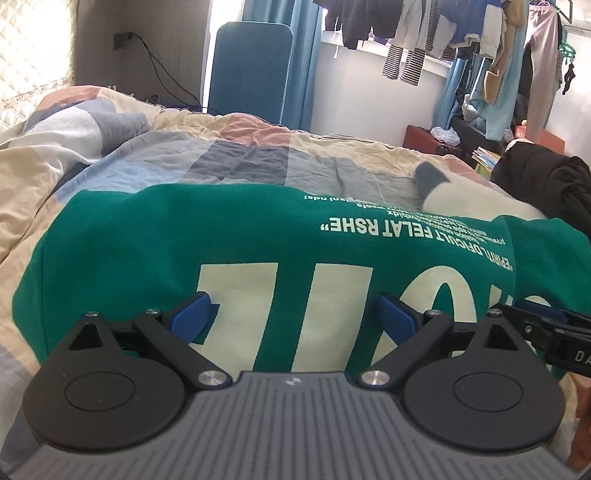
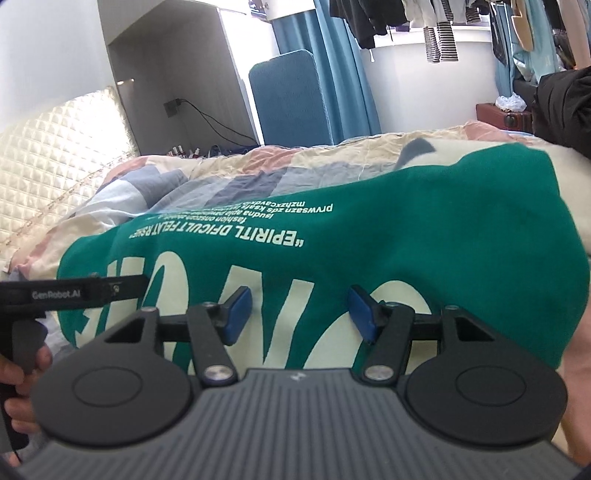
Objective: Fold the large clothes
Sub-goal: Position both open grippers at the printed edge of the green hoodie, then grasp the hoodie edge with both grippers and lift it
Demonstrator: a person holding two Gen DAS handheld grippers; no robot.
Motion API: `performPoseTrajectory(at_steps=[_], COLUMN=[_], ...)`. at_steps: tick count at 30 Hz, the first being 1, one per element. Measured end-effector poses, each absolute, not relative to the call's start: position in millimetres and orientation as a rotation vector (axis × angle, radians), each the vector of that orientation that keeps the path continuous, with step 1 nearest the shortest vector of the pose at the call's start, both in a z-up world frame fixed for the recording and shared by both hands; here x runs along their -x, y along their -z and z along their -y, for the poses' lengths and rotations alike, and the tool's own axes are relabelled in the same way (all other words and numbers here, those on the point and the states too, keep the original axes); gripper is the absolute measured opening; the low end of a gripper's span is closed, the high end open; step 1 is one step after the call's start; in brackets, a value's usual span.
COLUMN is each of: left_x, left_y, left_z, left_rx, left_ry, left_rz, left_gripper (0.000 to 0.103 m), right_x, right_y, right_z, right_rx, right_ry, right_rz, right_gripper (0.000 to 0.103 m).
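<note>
A green shirt (image 1: 147, 240) with big cream letters and small white print lies spread on the bed, its print upside down to me. In the right wrist view the same green shirt (image 2: 443, 229) fills the middle. My left gripper (image 1: 295, 317) stands open over the shirt's near part, its blue pads (image 1: 192, 317) wide apart with nothing pinched between them. My right gripper (image 2: 300, 314) is also open above the cream lettering. Each gripper shows at the edge of the other's view: the right one (image 1: 546, 325) on the right, the left one (image 2: 92, 291) on the left, held by a hand (image 2: 22, 369).
A rumpled patchwork quilt (image 1: 240, 147) covers the bed under the shirt. A black garment (image 1: 543, 184) is piled at the right. A quilted headboard (image 2: 55, 158), a blue padded panel (image 1: 251, 70), hanging clothes (image 1: 406, 33) and a red case (image 1: 424, 140) stand beyond the bed.
</note>
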State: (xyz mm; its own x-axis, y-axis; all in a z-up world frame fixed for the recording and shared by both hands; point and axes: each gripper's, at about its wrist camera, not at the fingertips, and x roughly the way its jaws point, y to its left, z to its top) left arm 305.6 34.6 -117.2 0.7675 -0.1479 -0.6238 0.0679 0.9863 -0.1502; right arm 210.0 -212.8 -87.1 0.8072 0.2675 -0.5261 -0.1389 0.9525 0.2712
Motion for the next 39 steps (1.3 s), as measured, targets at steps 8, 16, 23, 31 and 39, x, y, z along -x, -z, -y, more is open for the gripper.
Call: performPoseTrajectory(at_steps=[8,16,23,31,39], left_x=[-342.1,-334.3,-280.0,-243.9,-238.3], left_y=[131.8,118.8,88.4,88.0,125.1], left_z=[-41.4,-45.0,-72.1,-116.9,-155.9], left_rx=[0.168,0.203,0.333,0.679,0.904], left_ry=[0.123,0.11,0.056,-0.005,-0.165], left_rz=[-0.678,-0.627,-0.601,-0.682,-0.786], left_gripper=[0.103,0.103,0.103,0.103,0.103], right_x=[-233.8,-231.9,-199.2,-157.8,-177.1], right_y=[99.7,96.5,73.0,62.7,108.0], right_z=[208.3,210.8,217.9,225.9,240.0], right_rx=[-0.21,-0.223,-0.315,-0.533,-0.803], right_ry=[-0.229,-0.235,-0.225,-0.281,-0.311], right_rz=[-0.566,-0.525,-0.497,-0.596,-0.765], right_gripper=[0.061,0.063,0.068,0.069,0.098])
